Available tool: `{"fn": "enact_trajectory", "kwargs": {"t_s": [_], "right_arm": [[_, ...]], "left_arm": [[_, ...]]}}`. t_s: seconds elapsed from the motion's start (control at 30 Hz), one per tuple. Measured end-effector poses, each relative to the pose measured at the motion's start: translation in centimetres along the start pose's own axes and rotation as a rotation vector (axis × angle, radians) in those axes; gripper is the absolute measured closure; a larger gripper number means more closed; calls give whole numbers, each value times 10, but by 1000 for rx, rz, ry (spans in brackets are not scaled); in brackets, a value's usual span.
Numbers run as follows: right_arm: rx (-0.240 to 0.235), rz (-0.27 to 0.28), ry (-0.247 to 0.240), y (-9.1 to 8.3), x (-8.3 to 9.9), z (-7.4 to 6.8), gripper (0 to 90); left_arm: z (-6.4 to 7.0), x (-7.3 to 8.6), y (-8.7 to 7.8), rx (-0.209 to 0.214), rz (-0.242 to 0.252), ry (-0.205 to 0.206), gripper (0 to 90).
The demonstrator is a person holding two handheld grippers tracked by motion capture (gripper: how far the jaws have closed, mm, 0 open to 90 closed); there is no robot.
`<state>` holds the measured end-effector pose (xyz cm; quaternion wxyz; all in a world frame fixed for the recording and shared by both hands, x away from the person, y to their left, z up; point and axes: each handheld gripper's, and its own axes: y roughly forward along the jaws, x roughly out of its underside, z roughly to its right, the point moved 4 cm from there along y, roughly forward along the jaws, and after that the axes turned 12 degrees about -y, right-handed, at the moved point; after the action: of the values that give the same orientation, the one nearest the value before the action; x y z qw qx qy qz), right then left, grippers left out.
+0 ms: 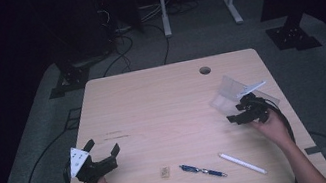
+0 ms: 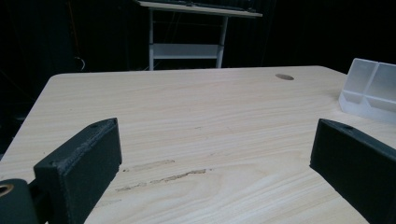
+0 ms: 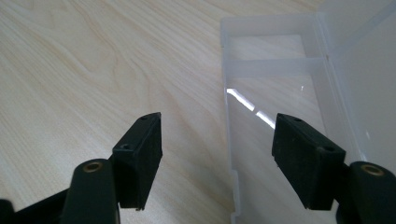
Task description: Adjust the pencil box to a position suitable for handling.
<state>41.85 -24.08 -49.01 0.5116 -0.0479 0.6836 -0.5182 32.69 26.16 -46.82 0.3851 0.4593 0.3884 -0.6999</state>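
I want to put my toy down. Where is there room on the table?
The middle of the table, between the left gripper and the clear box, is bare. The front edge is crowded: blue pen, white pen, small tan piece.

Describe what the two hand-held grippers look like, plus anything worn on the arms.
Both the left gripper and the right gripper are matte black, each with two blocky fingers that have small holes in them. Brass-coloured pivot eyelets sit at the finger bases. A pale three-cornered plate tops each, and a black cable trails back. The forearms are bare, with no sleeves.
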Motion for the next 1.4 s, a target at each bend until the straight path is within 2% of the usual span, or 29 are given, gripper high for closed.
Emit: {"fn": "enact_trajectory", "kwargs": {"t_s": [0.17,0.53,0.73,1.0,1.4], "right_arm": [[-3,-28,0,5,2,2,401],[6,-67,-20,7,5,3,472],[5,-106,-29,11,11,5,504],[9,-119,-31,12,13,6,570],[12,-137,-62,13,13,4,662]], "left_arm": [[0,0,0,0,2,-3,11],[-2,-1,-1,2,6,-13,11],[-2,-1,-1,2,4,-10,11],[-2,-1,-1,2,6,-13,11],[-2,-1,-1,2,6,-15,11]]}}
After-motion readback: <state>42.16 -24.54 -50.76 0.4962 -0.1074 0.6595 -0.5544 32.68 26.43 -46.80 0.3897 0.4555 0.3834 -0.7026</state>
